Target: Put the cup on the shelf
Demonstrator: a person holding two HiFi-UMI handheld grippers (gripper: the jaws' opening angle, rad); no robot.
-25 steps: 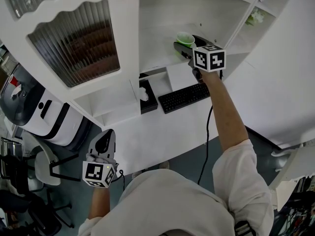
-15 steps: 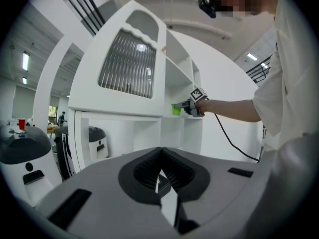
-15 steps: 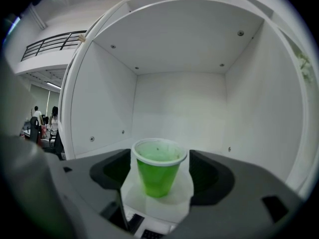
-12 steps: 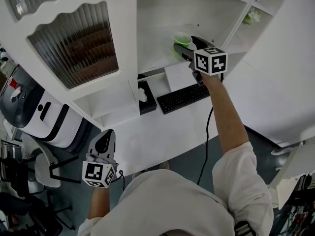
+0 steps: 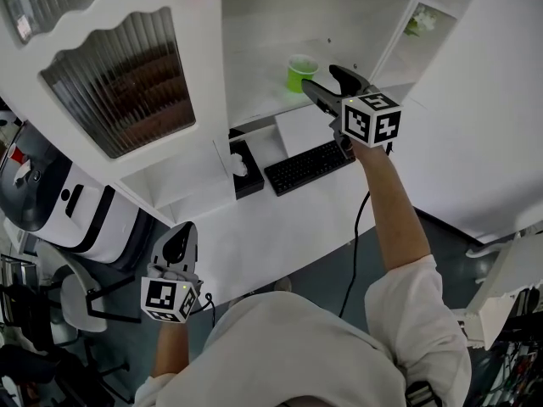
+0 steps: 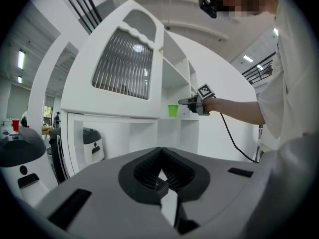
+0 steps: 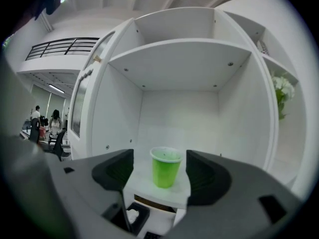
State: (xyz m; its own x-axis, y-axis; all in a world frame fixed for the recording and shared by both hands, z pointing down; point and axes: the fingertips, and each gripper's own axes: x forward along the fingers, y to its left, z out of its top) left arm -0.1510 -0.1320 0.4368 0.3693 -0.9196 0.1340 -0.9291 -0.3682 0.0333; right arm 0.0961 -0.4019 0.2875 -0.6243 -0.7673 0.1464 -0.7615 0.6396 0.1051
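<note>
**Cup set on the shelf, right gripper backing away**

Nearest, low at the person's side, the left gripper (image 6: 161, 169) is closed on nothing. Further out, the right gripper (image 5: 320, 84) has drawn back, jaws wide but just narrowing, nothing between them. Beyond, the green cup (image 7: 166, 167) stands upright on the shelf (image 7: 144, 189), so placing looks done. Only the right gripper view shows it clear of both jaws; overhead, the gap is seemingly small.

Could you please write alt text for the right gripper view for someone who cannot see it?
A green cup stands upright on a white cabinet shelf, framed by the open jaws of the right gripper, which have just been closing with nothing between them; the cup is beyond their tips, untouched.
</note>
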